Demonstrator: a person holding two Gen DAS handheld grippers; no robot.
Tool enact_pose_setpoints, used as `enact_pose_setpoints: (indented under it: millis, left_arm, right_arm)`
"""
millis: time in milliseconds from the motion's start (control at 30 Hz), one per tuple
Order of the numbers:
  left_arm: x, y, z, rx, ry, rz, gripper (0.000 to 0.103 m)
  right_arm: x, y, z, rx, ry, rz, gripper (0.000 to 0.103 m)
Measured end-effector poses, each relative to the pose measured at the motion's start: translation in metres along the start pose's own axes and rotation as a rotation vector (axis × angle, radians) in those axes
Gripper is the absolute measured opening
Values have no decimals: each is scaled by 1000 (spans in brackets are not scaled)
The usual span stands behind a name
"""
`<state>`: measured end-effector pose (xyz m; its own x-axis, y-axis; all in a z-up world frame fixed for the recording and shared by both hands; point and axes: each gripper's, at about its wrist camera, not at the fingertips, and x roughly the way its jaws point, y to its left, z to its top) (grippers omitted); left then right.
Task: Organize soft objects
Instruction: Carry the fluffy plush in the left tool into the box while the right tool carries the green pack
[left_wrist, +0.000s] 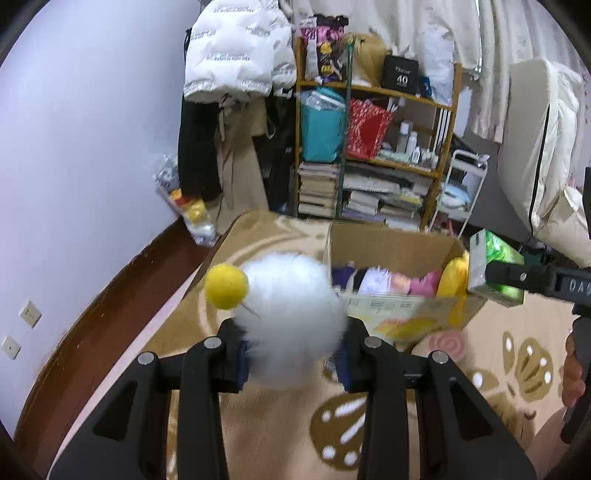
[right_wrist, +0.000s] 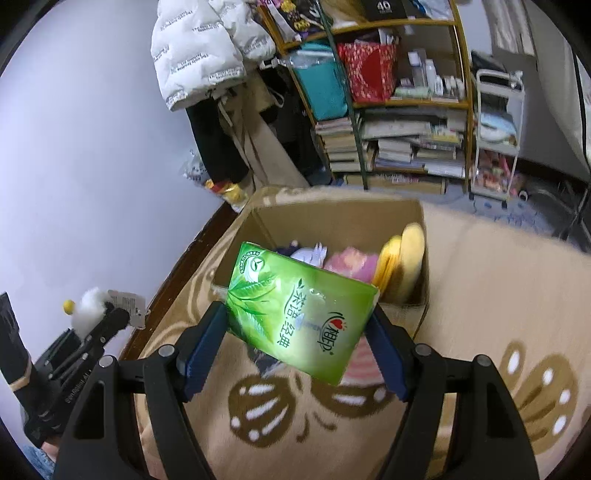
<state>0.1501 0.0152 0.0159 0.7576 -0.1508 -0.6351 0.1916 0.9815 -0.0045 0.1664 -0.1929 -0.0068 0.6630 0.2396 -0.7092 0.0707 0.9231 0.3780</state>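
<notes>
Left tool (left_wrist: 293, 360) is clamped on a white fluffy toy (left_wrist: 291, 314), its blue-padded fingers (left_wrist: 242, 363) pressing into the fur on both sides. A yellow ball (left_wrist: 226, 286) sits on the toy at its 10 o'clock. In the right wrist view the same tool appears at 9 o'clock with the toy and a paper tag (right_wrist: 127, 301) hanging beside it.

Right tool (right_wrist: 299, 332) grips a green tissue pack (right_wrist: 299, 314) across its width, tilted, with the blue pads against its two short ends. In the left wrist view this pack shows at 3 o'clock, held just beside the box's right corner.

An open cardboard box (right_wrist: 332, 218) stands on the beige patterned carpet (right_wrist: 480, 280), at 12 o'clock from both held items. Inside it lie a purple item (left_wrist: 341, 275), a white item (left_wrist: 373, 280), a pink item (right_wrist: 351, 264) and a yellow cushion (right_wrist: 402, 258) standing on edge against the right wall.

Beyond the box, at 12 o'clock, a wooden shelf (left_wrist: 406, 96) carries books and bags. A white padded jacket (left_wrist: 236, 48) hangs at 11 o'clock. A white trolley (right_wrist: 496, 136) stands at 2 o'clock.
</notes>
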Motion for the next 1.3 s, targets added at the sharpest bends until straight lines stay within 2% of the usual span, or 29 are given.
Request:
enact_pose_setpoints:
  millis: [133, 333, 500, 700, 933, 1067, 1167, 1300]
  left_arm:
    - [10, -12, 23, 5, -34, -24, 34]
    - [27, -42, 52, 95, -78, -48, 35]
    - [51, -66, 68, 123, -71, -88, 35]
    - [84, -97, 57, 191, 9, -146, 35]
    - [108, -104, 37, 185, 94, -167, 35]
    - [114, -103, 34, 175, 113, -150, 36]
    - [114, -101, 32, 169, 107, -159, 37]
    - [116, -102, 28, 186, 119, -135, 39]
  right_arm:
    - [4, -2, 17, -22, -19, -31, 79]
    - [13, -13, 38, -66, -59, -55, 79]
    - [22, -24, 51, -83, -69, -61, 79]
    - [38, -31, 48, -93, -29, -70, 80]
    - [51, -44, 33, -67, 17, -73, 80]
    - [50, -53, 32, -22, 11, -22, 81]
    - [53, -51, 34, -43, 21, -31, 81]
    - [54, -51, 37, -34, 32, -8, 82]
